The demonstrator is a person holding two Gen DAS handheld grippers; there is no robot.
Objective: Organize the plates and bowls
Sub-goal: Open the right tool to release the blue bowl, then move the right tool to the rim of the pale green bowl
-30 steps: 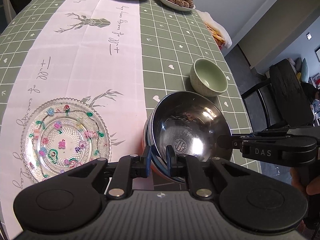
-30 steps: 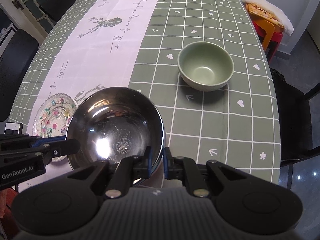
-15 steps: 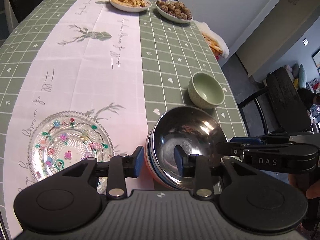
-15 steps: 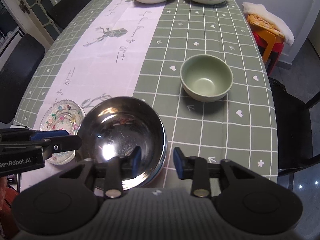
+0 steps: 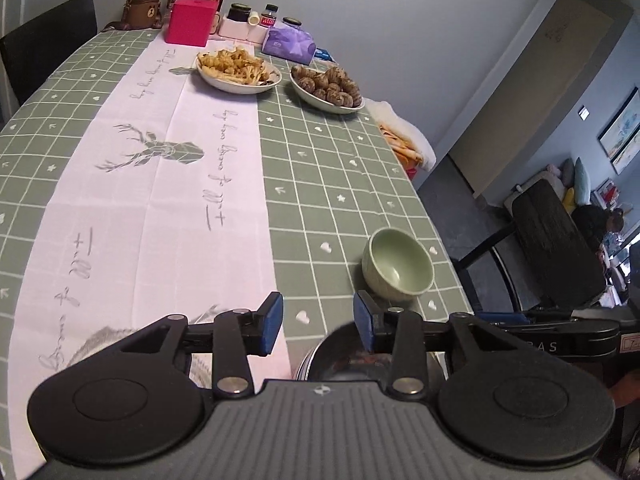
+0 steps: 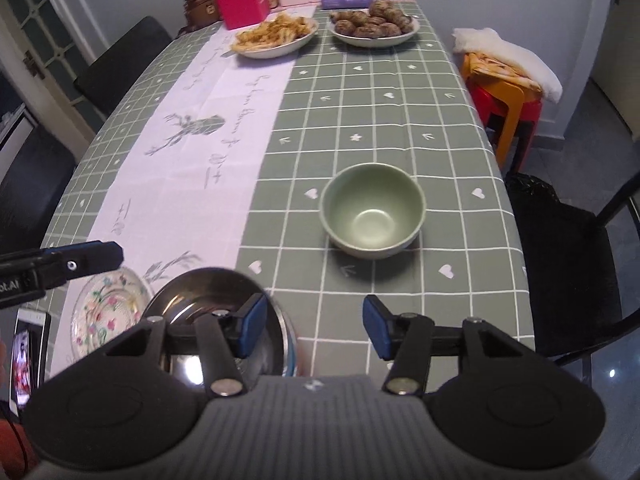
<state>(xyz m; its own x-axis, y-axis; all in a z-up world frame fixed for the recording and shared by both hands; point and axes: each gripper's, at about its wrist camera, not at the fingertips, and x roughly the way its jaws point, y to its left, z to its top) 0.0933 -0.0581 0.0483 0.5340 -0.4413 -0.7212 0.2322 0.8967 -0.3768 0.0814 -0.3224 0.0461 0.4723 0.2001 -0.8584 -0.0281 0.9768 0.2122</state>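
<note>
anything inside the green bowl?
Nothing: the green bowl shows a bare glazed interior down to its base. Its underside, against the tablecloth, is hidden.

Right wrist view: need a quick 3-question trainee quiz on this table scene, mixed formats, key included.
1. True or false: the green bowl is empty.
2. In the right wrist view, the steel bowl lies between which two things? A) glass plate and green bowl B) pink box and plate of fries C) stool and chair
3. Fill in: the right hand-held gripper is ____ , with nothing between its pads.

Key: 1 true; 2 A; 3 open
</note>
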